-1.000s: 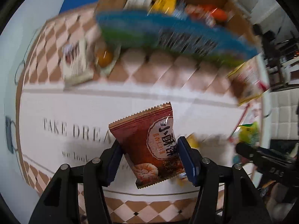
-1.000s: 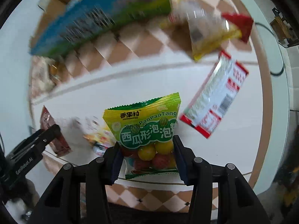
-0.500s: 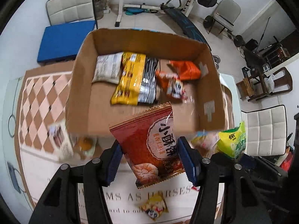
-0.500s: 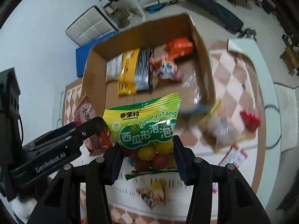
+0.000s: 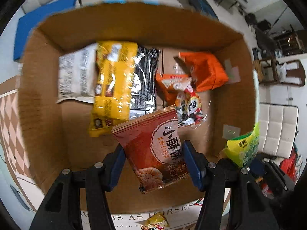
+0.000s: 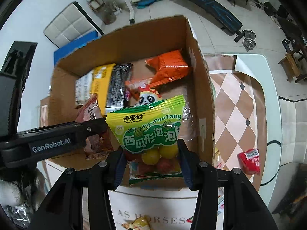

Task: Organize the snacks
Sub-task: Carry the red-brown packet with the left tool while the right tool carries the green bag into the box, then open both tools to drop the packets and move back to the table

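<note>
My left gripper (image 5: pixel 154 163) is shut on a red snack packet (image 5: pixel 153 145) and hangs over the open cardboard box (image 5: pixel 134 26). My right gripper (image 6: pixel 151 162) is shut on a green bag of round gum balls (image 6: pixel 151 128), over the same cardboard box (image 6: pixel 199 88) near its front right corner. Inside lie a yellow pack (image 5: pixel 113 80), a black pack (image 5: pixel 145 80), a white pack (image 5: pixel 76 76), orange packs (image 5: pixel 201 71) and a panda packet (image 5: pixel 190 105). In the right wrist view the left gripper's arm (image 6: pixel 57 140) reaches in from the left with the red packet (image 6: pixel 92 115).
The box stands on a table with a brown checked cloth (image 6: pixel 238 99). A red wrapper (image 6: pixel 249 161) lies right of the box and a small yellow packet (image 6: pixel 136 223) in front of it. Chairs and gym gear stand on the floor beyond.
Both grippers have moved from above the tabletop to above the box, each still holding its packet. The box interior now fills the views.
</note>
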`<state>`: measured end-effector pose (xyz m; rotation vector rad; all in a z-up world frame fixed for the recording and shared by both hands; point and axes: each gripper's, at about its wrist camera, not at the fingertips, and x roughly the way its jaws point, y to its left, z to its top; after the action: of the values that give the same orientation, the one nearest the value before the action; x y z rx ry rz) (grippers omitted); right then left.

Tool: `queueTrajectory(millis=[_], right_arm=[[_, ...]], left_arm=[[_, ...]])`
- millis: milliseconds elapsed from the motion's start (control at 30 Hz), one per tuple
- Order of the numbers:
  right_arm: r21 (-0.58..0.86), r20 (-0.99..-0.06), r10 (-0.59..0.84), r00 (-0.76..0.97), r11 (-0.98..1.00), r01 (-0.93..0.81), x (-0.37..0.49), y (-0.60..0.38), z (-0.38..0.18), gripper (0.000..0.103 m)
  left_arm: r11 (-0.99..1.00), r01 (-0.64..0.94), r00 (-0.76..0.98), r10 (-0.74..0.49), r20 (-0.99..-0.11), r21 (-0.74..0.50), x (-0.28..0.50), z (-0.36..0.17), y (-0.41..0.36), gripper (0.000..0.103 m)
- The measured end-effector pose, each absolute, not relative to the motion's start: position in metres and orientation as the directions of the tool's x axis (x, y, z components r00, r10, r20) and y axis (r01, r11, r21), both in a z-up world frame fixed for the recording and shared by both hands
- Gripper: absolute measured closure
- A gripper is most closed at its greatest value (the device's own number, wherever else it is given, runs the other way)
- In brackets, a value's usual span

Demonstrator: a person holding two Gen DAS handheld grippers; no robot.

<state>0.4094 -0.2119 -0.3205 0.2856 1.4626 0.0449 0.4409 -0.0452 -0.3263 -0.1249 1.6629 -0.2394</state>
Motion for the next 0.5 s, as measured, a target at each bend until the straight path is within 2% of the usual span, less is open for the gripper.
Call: queueTrajectory(millis=[267, 333, 367, 400, 433, 500], right_arm=[[0.216, -0.976, 0.215, 0.019, 0.965, 0.151, 0.419, -0.214, -0.362, 0.050], [0.213, -0.976, 0.218, -0.018, 0.964, 0.158, 0.420, -0.215, -0.370, 0.042], [0.213, -0.976, 0.218, -0.015, 0.966, 0.147, 0.420, -0.213, -0.369, 0.038], [0.205, -0.978, 0.208, -0.006, 0.969, 0.136, 0.421, -0.210, -0.367, 0.022], [0.197, -0.980, 0.199, 0.002, 0.972, 0.126, 0.421, -0.208, -0.364, 0.011], [0.200, -0.980, 0.200, 0.010, 0.972, 0.120, 0.423, -0.206, -0.359, 0.011]], left_arm=[[0.974, 0.026, -0.183, -0.216, -0.959, -0.224, 0.440, -0.355, -0.048, 0.043], [0.978, 0.036, -0.186, -0.196, -0.963, -0.205, 0.439, -0.356, -0.047, 0.039], [0.980, 0.040, -0.181, -0.185, -0.966, -0.195, 0.440, -0.357, -0.047, 0.027], [0.981, 0.043, -0.175, -0.181, -0.968, -0.191, 0.440, -0.357, -0.047, 0.015], [0.980, 0.043, -0.172, -0.183, -0.968, -0.193, 0.440, -0.356, -0.045, 0.013], [0.980, 0.036, -0.162, -0.190, -0.968, -0.198, 0.440, -0.352, -0.042, 0.013]])
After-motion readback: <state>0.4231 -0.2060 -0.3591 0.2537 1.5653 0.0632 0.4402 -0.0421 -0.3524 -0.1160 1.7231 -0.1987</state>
